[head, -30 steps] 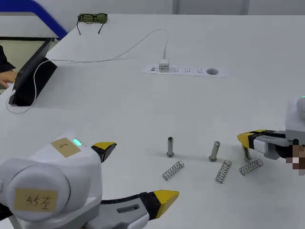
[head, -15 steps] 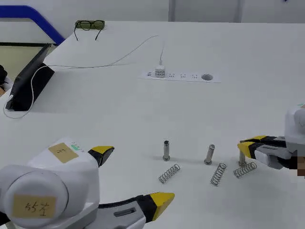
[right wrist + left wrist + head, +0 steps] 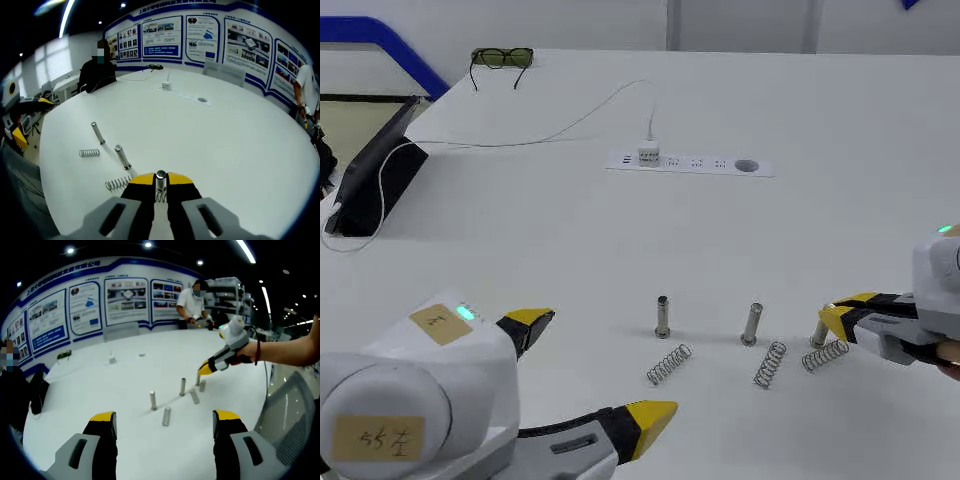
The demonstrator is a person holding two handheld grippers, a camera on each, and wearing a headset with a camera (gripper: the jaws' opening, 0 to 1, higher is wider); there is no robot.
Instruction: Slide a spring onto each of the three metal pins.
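Three metal pins stand upright in a row: left [image 3: 663, 316], middle [image 3: 751, 324], right [image 3: 819, 333]. A loose spring lies in front of each: [image 3: 668, 364], [image 3: 770, 363], [image 3: 825, 354]. My right gripper [image 3: 832, 316] comes in from the right with its jaws together. Its yellow tips sit right at the head of the right pin [image 3: 160, 176], and I cannot tell if they touch it. The third spring [image 3: 158, 196] lies under its fingers. My left gripper [image 3: 590, 368] hovers open near the front left, well short of the left pin [image 3: 153, 400].
A white power strip [image 3: 690, 162] with a plugged-in charger and cable lies further back. A dark tablet on a stand [image 3: 370, 180] sits at the left edge, and glasses [image 3: 501, 57] at the far left corner. People stand beyond the table.
The head camera has shifted. My right gripper has come down closer to the right pin's head. The left gripper, pins and springs have kept their places.
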